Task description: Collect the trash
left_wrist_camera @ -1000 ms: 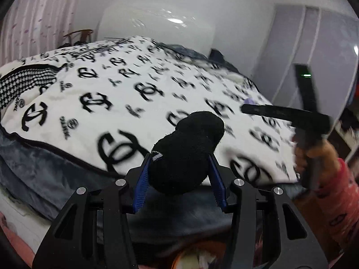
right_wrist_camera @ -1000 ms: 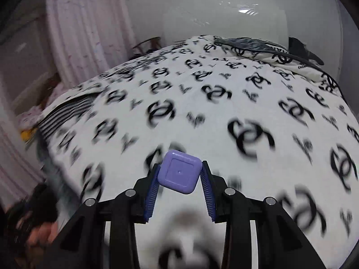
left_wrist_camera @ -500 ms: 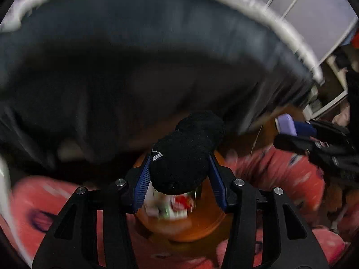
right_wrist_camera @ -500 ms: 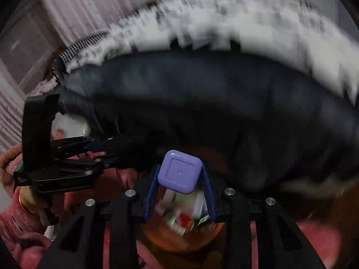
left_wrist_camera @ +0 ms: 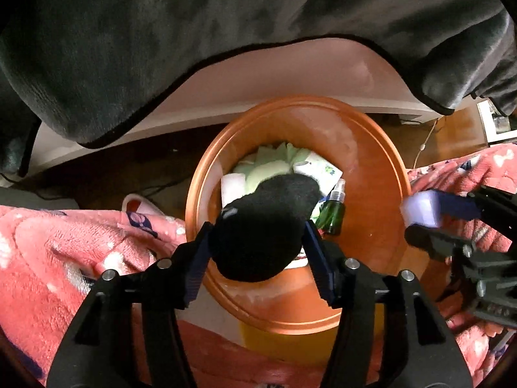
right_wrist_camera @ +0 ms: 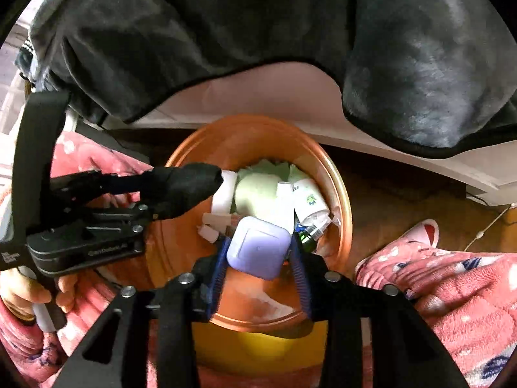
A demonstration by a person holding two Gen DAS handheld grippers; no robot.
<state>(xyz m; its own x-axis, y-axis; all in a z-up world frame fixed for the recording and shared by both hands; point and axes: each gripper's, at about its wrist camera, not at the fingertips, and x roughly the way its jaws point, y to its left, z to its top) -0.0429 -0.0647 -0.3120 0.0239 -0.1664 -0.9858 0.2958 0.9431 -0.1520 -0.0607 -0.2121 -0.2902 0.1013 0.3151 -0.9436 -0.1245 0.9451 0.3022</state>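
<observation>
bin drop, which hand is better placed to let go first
Right, I'd say. Its purple case hangs over the bin's opening, jaws just opening, clear of the case. The left's sock sits nearer the rim.

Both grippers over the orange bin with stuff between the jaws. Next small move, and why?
Probably open both wider. The left gripper and right gripper hang over the orange bin, jaws just been opening, yet the black sock and purple case sit between them, gaps showing beside the case.
</observation>
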